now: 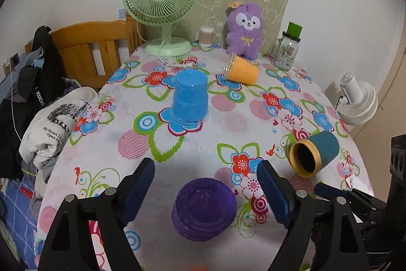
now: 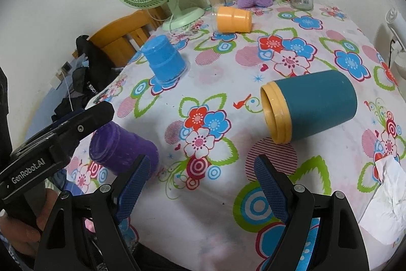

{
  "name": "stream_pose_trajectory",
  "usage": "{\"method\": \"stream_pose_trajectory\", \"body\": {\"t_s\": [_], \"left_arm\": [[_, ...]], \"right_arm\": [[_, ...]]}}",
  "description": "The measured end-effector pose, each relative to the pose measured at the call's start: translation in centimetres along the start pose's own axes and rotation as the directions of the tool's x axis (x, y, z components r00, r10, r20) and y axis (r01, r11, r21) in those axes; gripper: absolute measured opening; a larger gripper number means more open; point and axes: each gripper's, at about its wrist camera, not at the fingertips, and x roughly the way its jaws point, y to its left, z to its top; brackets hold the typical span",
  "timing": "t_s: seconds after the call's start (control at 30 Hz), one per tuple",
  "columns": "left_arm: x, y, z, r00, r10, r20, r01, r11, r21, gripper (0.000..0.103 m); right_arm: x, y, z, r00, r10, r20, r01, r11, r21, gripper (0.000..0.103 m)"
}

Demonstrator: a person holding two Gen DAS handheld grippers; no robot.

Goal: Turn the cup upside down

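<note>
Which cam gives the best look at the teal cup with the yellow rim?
Right wrist. The teal cup lies on its side, large and near the frame's middle, with its yellow rim and whole body visible. The left wrist view shows it small, toward the right edge, mostly its dark mouth facing the camera.

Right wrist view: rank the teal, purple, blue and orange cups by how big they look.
1. Teal cup, clearly largest, though it lies nearest the camera.
2. Purple cup, partly hidden by the tongs.
3. Blue cup and orange cup look alike; both sit farther off, so no ranking between them.
</note>
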Motion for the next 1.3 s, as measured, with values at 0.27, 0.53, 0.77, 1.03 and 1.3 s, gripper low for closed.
{"method": "stream_pose_trajectory", "body": {"t_s": [0.27,0.53,0.77,1.03,1.3], "left_arm": [[-1.6,0.0,0.7,0.999,0.011,0.044,-0.012,1.000,0.018,0.093],[-2.4,0.4,0.8,0.999,0.008,0.052,-0.009,1.000,0.024,0.097],[-3.5,1.0,0.9,0.997,0.013,0.074,-0.014,1.000,0.012,0.100],[-5.0,1.3,1.2,0.994,0.017,0.107,-0.019,1.000,0.016,0.103],[-7.6,1.2,1.2,0.989,0.002,0.149,-0.004,1.000,0.015,0.103]], "right_arm": [[-1.0,0.9,0.2,1.000,0.004,0.025,-0.004,1.000,-0.019,0.086],[-1.6,2.0,0.4,0.999,0.010,0.041,-0.008,0.999,-0.044,0.086],[-2.7,3.2,0.7,0.998,0.002,0.069,0.003,0.997,-0.075,0.089],[-3.8,4.3,1.0,0.994,-0.014,0.106,0.024,0.995,-0.095,0.093],[-5.2,4.6,1.2,0.984,-0.026,0.177,0.042,0.995,-0.088,0.100]]}}
